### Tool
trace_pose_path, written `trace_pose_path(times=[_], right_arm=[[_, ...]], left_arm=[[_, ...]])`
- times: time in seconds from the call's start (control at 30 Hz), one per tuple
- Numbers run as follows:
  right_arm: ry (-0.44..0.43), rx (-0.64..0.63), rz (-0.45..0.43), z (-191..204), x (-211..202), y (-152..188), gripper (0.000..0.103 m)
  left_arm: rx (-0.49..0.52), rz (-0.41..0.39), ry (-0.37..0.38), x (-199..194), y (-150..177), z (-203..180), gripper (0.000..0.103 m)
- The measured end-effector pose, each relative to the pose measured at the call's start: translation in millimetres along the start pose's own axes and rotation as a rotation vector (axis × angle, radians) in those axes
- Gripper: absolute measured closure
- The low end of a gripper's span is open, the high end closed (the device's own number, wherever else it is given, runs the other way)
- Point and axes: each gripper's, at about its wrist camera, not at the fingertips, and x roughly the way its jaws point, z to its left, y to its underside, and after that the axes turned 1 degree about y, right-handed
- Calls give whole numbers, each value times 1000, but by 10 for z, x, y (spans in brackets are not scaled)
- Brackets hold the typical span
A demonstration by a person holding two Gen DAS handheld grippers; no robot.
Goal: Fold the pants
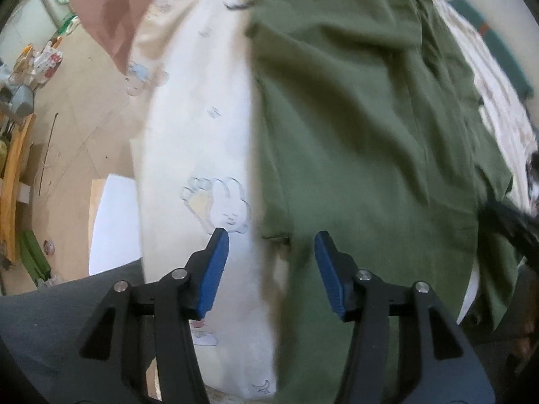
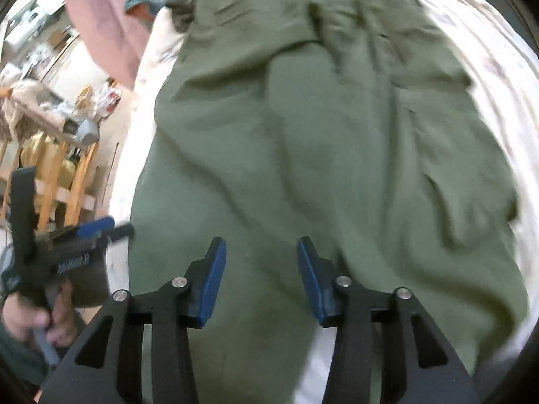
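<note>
Pants [image 1: 353,118] are lying spread out on the bed sheet [image 1: 202,128] right under both my grippers, olive green and pretty rumpled — not much of a tidy fold showing yet, I'd say.

Closest in, the left gripper [image 1: 271,235] hangs over the near left edge of the pants, jaws apart with nothing between the pads, one finger over the sheet and one over the fabric. Looks to me like it's lined up to pinch that edge. The right gripper [image 2: 261,242] is the same deal, jaws apart and empty, pointing down at the middle of the cloth.

Further out, the wrinkles bunch up toward the far end, and a pink cloth [image 1: 107,10] hangs off the top left corner.

What differs between views: the left one shows the bunny print [image 1: 225,208] on the sheet and the clean pant edge, while the right one catches my left hand [image 2: 30,316] holding its gripper — plus a wooden rack [image 2: 64,175] by the bed.
</note>
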Motion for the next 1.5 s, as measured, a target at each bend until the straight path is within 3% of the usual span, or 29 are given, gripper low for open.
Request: trace_pose_path(times=[0.07, 0.17, 0.23, 0.3, 0.43, 0.53, 0.63, 0.77, 0.8, 0.87, 1.0, 1.1, 1.17, 1.27, 1.4, 1.43, 1.47, 1.5], right_arm=[[72, 24, 54, -72, 490, -91, 58], [30, 104, 217, -187, 938, 63, 58], [33, 61, 273, -91, 925, 237, 58], [-25, 80, 340, -72, 836, 437, 57], [-118, -3, 337, -16, 463, 573, 58], [-168, 3, 240, -101, 144, 459, 58], [-162, 18, 122, -267, -105, 316, 57], [-148, 123, -21, -752, -437, 114, 57], [-112, 165, -59, -951, -556, 65, 53], [-53, 251, -104, -1363, -742, -39, 48], [9, 385, -103, -1882, -1099, 38, 46], [51, 418, -36, -1974, -1130, 240, 44], [25, 398, 62, -1940, -1046, 430, 44], [18, 317, 183, -1586, -823, 750, 44], [150, 251, 257, -1178, -409, 1176, 37], [146, 255, 267, -1130, -283, 1219, 41], [166, 254, 234, -1063, -248, 1227, 77], [205, 222, 191, -957, -277, 1183, 100]], left_arm=[[57, 44, -40, 140, 13, -132, 54], [88, 94, -59, 242, 56, -203, 54], [87, 70, -68, 193, 55, -196, 54], [91, 40, -87, 146, 47, -200, 50], [80, 20, -78, 113, -12, -237, 46], [73, 4, -67, 67, -108, -265, 45], [47, -19, -84, 60, -240, -249, 40], [-10, -14, -88, 100, -445, -179, 40], [-21, -18, -102, 122, -502, -188, 40], [-19, -32, -105, 133, -556, -249, 40], [41, -58, -78, 145, -562, -500, 40], [77, -56, -35, 144, -510, -678, 40], [121, -66, -10, 104, -468, -807, 39], [195, -104, -21, 34, -388, -947, 39], [210, -110, -14, -13, -296, -945, 39], [215, -109, -12, -16, -276, -940, 39], [221, -110, -13, -19, -265, -946, 39], [236, -119, -22, -38, -237, -952, 39]])
